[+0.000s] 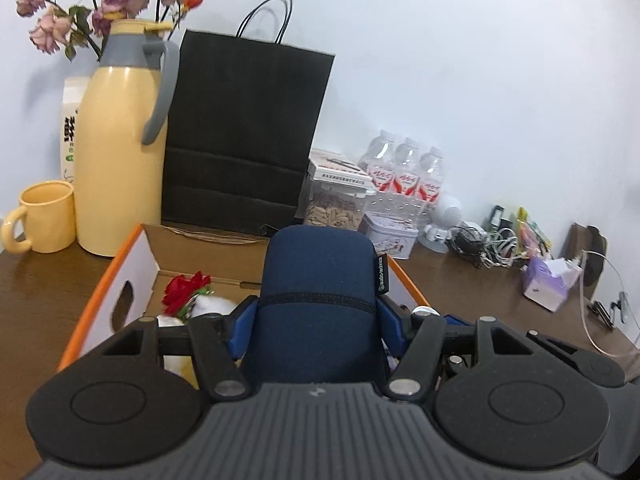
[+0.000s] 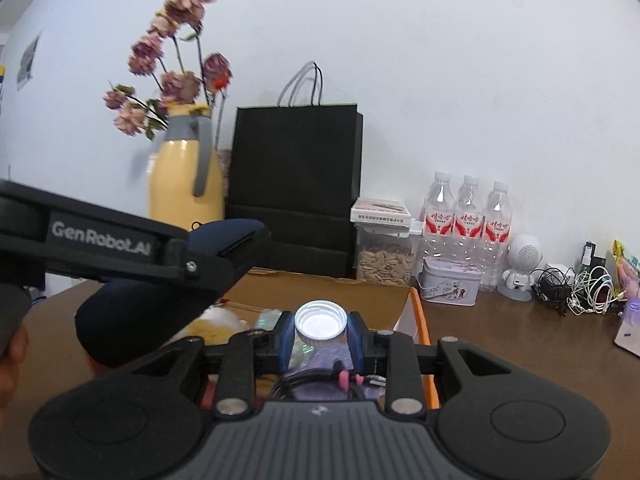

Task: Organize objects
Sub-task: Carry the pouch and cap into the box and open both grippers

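The left gripper [image 1: 316,312] clamps a navy pouch [image 1: 320,292] above the cardboard box [image 1: 132,280]. The right gripper [image 2: 320,338] clamps a white-capped bottle [image 2: 320,320] over the same box.

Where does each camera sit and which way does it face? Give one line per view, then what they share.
Left wrist: rides on the left claw, looking forward and slightly down over the cardboard box toward the wall; its fingers clamp a navy pouch.
Right wrist: rides on the right claw, facing the same wall over the box; it grips a white-capped jar, and the left claw with the pouch crosses in from the left.
Shared: yellow thermos, black paper bag, water bottles, the box and pouch.
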Tool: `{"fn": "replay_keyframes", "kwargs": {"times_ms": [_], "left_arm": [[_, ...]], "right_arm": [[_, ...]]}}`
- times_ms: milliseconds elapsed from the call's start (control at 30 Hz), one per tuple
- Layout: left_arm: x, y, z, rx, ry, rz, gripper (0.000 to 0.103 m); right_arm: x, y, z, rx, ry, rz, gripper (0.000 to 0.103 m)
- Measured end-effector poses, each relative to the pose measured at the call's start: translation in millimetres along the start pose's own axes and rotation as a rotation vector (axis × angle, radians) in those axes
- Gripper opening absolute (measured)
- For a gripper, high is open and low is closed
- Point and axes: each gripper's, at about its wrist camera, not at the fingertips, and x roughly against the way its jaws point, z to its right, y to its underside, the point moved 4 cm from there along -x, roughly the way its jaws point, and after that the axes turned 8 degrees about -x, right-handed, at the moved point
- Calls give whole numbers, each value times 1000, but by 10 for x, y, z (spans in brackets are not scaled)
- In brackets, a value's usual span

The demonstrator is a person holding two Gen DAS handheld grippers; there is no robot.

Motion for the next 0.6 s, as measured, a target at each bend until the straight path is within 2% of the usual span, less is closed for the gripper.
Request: {"fn": "replay_keyframes", "kwargs": {"times_ms": [200, 400, 433, 500, 533, 567, 600], "left_arm": [[-464, -24, -70, 43, -33, -42, 63], [-757, 34, -105, 43, -34, -85, 65], [-779, 48, -111, 41, -35, -91, 71], [-762, 54, -121, 36, -48, -73, 98], [-733, 50, -125, 30, -59, -56, 103], [-721, 41, -120, 27, -60, -46, 103], [-709, 33, -126, 29, -53, -46, 103]], "right_arm": [[-460, -26, 143, -20, 4, -51, 27], [-688, 60, 284, -49, 6, -92, 27], [-710, 68, 303, -55, 5, -98, 27], [-752, 104, 337, -66, 5, -122, 28], [-770, 119, 348, -70, 8, -129, 33], [-789, 137, 356, -72, 11, -138, 38], [-800, 154, 358, -75, 10, -149, 55]]}}
